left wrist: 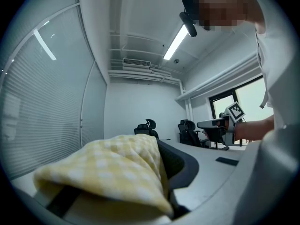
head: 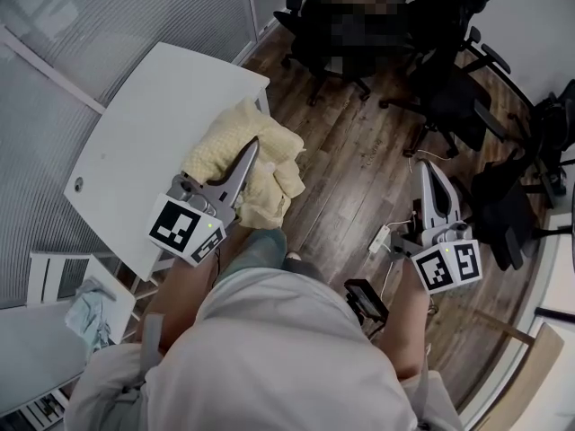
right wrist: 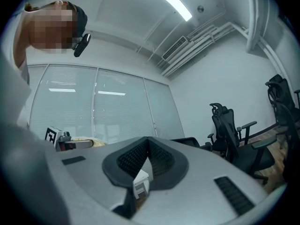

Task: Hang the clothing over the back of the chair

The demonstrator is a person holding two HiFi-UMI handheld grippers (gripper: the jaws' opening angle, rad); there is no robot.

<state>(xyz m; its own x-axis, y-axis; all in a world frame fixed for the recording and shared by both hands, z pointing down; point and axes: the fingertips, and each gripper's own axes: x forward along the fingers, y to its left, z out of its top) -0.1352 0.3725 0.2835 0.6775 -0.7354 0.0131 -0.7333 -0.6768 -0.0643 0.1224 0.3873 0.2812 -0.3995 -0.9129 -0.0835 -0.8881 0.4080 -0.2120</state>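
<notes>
- At the right edge of the white tabletop (head: 135,133), a bunched yellow-and-white checked clothing (head: 269,182) sits at the tip of the left gripper (head: 250,151), partly over the tabletop and partly over the wooden floor (head: 350,169); whether it rests on the tabletop cannot be told.
- In the left gripper view the jaws are closed on the clothing: the fabric bulges out over them, and the dark pad of one jaw presses against its side.
- The right gripper (head: 426,169) is held well apart from the left one, out over the floor, touching neither the clothing nor the tabletop.
- In the right gripper view its jaws are pressed together with no cloth between them.
- Black office chairs (head: 454,97) stand in a group across the floor, well away from both grippers.
- A white power strip (head: 380,238) lies on the floor, below and left of the right gripper in the head view.
- Frosted glass walls with blinds run behind the tabletop.
</notes>
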